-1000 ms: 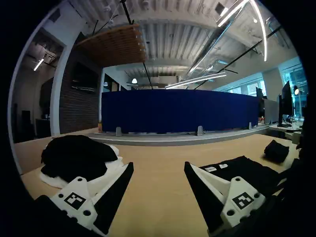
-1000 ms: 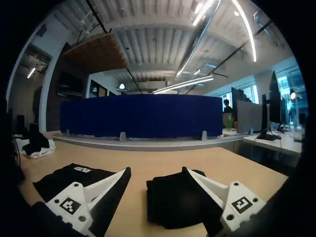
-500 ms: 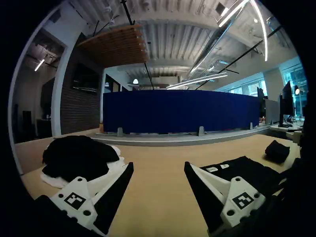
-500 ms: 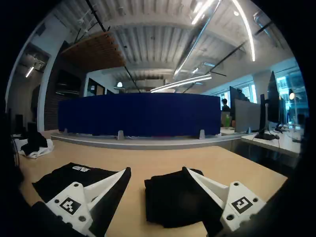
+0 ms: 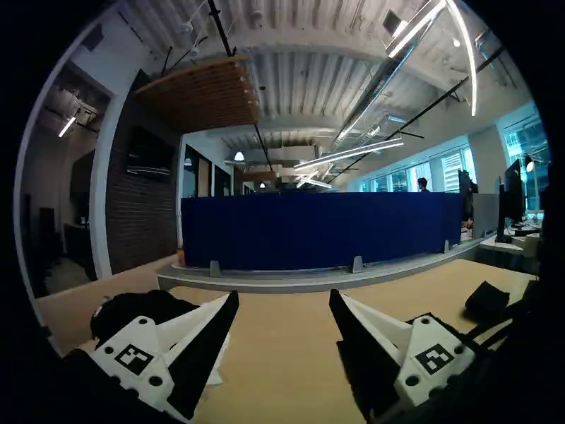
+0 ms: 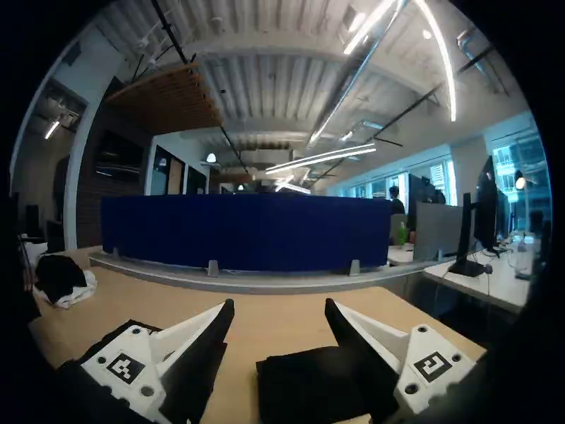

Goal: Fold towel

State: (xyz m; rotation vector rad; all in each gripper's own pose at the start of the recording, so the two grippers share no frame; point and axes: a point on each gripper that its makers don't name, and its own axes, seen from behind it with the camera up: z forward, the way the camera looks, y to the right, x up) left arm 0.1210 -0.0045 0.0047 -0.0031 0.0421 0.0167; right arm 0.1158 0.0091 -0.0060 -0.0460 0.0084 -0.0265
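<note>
Hovering low over one wooden table (image 6: pixel 275 328), the left gripper (image 5: pixel 282 293) and right gripper (image 6: pixel 279 302) are both spread and empty. Three black cloths lie here: one folded towel (image 6: pixel 311 381) nearest, by the right gripper's fingers, one flat towel (image 6: pixel 99 343) beside it, and one heap (image 6: pixel 60 275) near the left edge. Bare tabletop runs to the blue partition (image 6: pixel 247 233).
</note>
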